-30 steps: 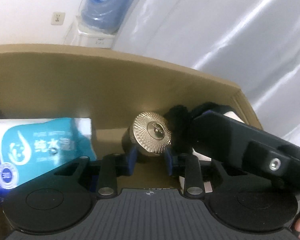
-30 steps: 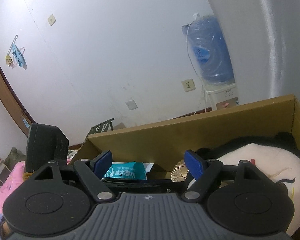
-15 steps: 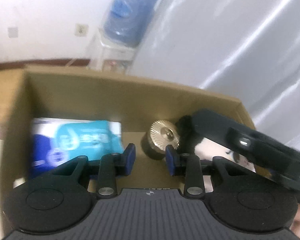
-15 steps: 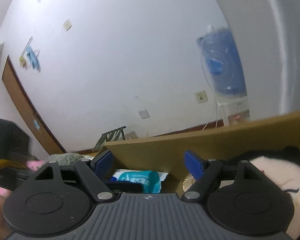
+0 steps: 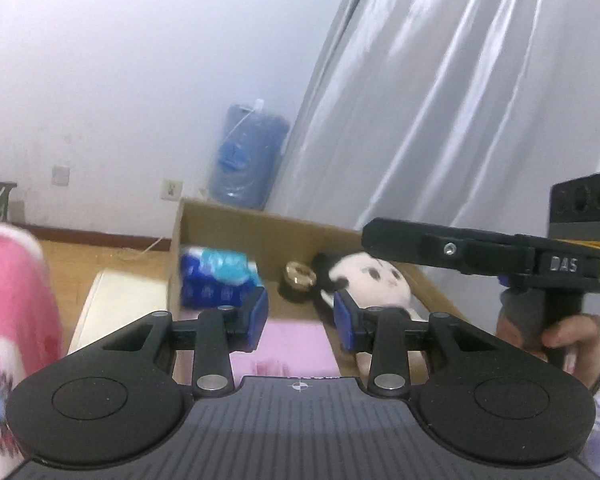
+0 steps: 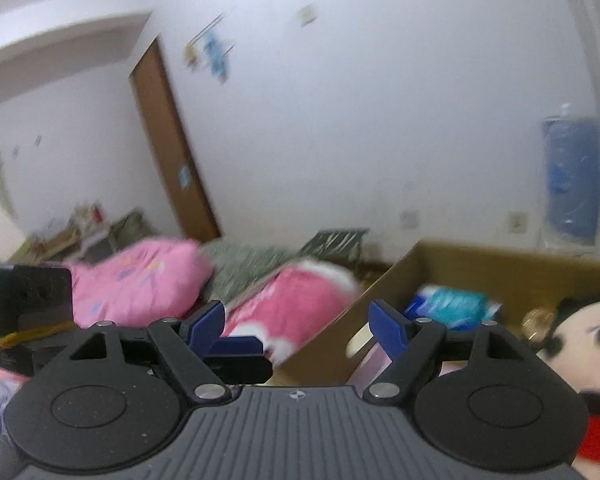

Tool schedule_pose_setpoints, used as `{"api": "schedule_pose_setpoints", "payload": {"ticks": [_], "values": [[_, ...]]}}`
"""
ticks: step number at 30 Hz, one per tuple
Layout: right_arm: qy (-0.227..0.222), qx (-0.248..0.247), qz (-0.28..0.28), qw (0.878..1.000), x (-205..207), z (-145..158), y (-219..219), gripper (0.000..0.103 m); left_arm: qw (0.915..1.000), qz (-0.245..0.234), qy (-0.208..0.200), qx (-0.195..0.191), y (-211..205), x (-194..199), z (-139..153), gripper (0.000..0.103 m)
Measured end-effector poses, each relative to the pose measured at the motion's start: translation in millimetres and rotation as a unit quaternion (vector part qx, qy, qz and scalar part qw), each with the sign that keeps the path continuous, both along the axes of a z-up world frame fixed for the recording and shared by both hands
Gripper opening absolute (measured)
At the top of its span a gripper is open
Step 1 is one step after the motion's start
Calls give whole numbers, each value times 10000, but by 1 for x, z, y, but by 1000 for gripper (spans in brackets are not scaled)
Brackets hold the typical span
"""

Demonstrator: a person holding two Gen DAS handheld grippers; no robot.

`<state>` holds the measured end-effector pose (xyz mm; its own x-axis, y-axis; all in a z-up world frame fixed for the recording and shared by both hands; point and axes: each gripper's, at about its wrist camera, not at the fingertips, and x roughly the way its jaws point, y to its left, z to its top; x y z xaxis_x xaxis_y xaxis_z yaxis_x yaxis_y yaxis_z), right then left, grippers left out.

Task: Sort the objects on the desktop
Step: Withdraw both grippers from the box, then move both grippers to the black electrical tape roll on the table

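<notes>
A cardboard box holds a blue wet-wipes pack, a dark jar with a gold lid, a plush doll and a pink item. My left gripper is open and empty, held back above the box's near side. The right gripper's body crosses the left wrist view at right. In the right wrist view my right gripper is open and empty, left of the box; the wipes pack, gold lid and doll show at right.
A pink quilt and a pink-and-white bundle lie to the left. A blue water bottle stands behind the box, by a grey curtain. A brown door is at the back.
My left gripper let go of the gold-lidded jar, which now stands in the box, and pulled back and up. My right gripper lifted away and swung left. Both views are motion-blurred.
</notes>
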<state>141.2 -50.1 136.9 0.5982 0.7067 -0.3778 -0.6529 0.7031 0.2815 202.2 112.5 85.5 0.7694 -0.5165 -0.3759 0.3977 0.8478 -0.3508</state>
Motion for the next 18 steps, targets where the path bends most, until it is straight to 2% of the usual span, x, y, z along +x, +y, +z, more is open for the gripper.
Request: {"api": "schedule_pose_setpoints", "payload": {"ticks": [4, 8, 12, 14, 18], "values": [[68, -332, 275, 9990, -25, -16, 25, 82, 9996, 262, -65, 55, 8, -23, -21, 37], [312, -503, 517, 9969, -35, -37, 38, 82, 9984, 504, 188, 199, 30, -42, -42, 38], [358, -814, 473, 9949, -44, -58, 38, 82, 9949, 803, 603, 122, 52, -49, -70, 39], [266, -1001, 352, 9940, -47, -68, 39, 82, 9932, 922, 711, 94, 63, -65, -80, 40], [405, -1284, 318, 9904, -47, -89, 42, 82, 9903, 1052, 894, 153, 66, -61, -98, 40]]}}
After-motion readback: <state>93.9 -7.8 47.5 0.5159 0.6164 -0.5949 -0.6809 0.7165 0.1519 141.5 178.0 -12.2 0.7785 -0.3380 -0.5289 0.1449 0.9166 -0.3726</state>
